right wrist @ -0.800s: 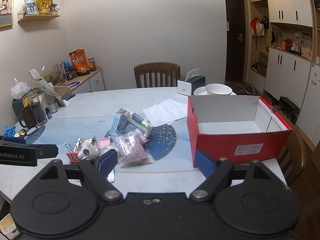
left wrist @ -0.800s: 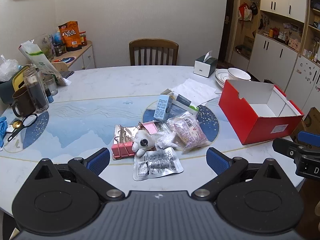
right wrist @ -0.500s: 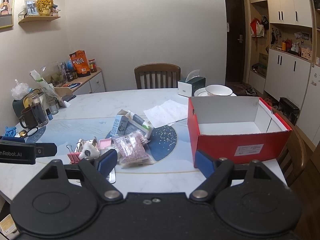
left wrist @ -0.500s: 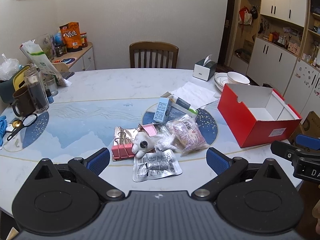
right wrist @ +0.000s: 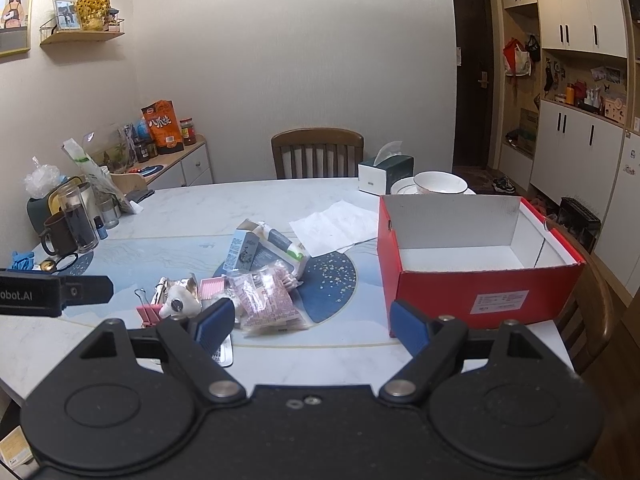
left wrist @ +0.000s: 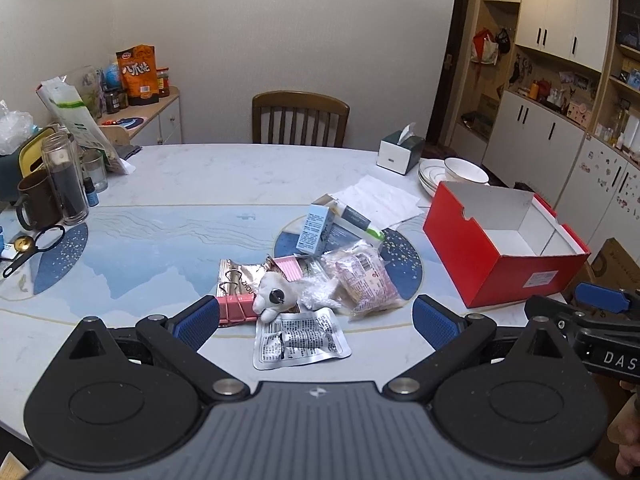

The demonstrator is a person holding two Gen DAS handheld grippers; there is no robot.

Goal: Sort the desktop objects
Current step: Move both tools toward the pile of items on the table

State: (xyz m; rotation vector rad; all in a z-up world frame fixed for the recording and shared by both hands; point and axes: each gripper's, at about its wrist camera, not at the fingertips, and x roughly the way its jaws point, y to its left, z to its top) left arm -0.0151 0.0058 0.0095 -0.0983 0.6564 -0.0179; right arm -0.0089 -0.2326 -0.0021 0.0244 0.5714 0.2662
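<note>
Two handheld grippers hang over one marble table (left wrist: 224, 176), jaws spread wide and gripping nothing: the left gripper (left wrist: 316, 320) at bottom centre of its view, the right gripper (right wrist: 312, 322) likewise. One pile of small goods sits mid-frame: one silver foil sachet (left wrist: 300, 338) nearest, its long axis running left to right; one white plush toy (left wrist: 272, 296); one pink binder clip (left wrist: 236, 308); one pink snack packet (left wrist: 366, 280) angled toward upper left; one upright blue carton (left wrist: 316, 229). One open red box (left wrist: 496, 264) stands at right, apart from the pile. One tissue box (left wrist: 400, 152), stacked bowls (left wrist: 460, 170) and one chair (left wrist: 300, 120) lie beyond.
</note>
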